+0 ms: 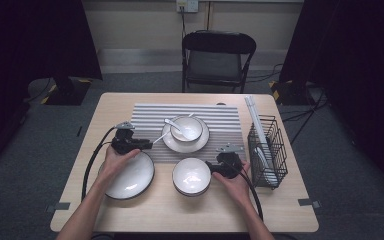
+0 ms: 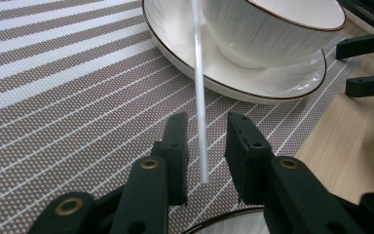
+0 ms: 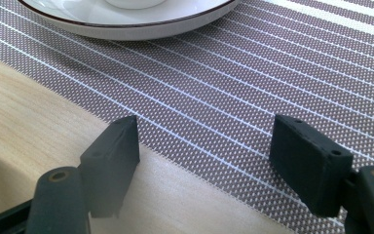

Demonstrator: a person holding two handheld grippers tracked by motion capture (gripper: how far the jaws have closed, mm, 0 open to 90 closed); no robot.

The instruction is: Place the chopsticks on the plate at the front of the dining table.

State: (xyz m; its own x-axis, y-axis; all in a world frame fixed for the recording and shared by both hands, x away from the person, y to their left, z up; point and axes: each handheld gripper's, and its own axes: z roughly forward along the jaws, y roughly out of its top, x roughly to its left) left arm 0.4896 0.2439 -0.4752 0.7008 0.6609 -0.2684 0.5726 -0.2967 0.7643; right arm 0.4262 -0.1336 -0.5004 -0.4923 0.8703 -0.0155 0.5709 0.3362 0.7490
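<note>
A thin white stick (image 2: 199, 97) lies between the jaws of my left gripper (image 2: 204, 122) with a gap on each side, so the pads do not press it. Its far end leans over the rim of a white plate (image 2: 253, 92) that carries a bowl (image 2: 272, 34). From above, the left gripper (image 1: 142, 145) sits at the left edge of the striped placemat (image 1: 220, 122), the stick (image 1: 159, 138) running toward the plate (image 1: 200, 142). A spoon (image 1: 172, 125) rests in the bowl (image 1: 187, 127). My right gripper (image 3: 204, 141) stands open over the placemat's front edge, with nothing between its jaws.
A large white plate (image 1: 130, 177) lies by the left hand. A stack of bowls (image 1: 191, 176) stands beside the right gripper (image 1: 212, 165). A black wire rack (image 1: 267, 150) holding white sticks stands at the right. A folding chair (image 1: 217, 60) is behind the table.
</note>
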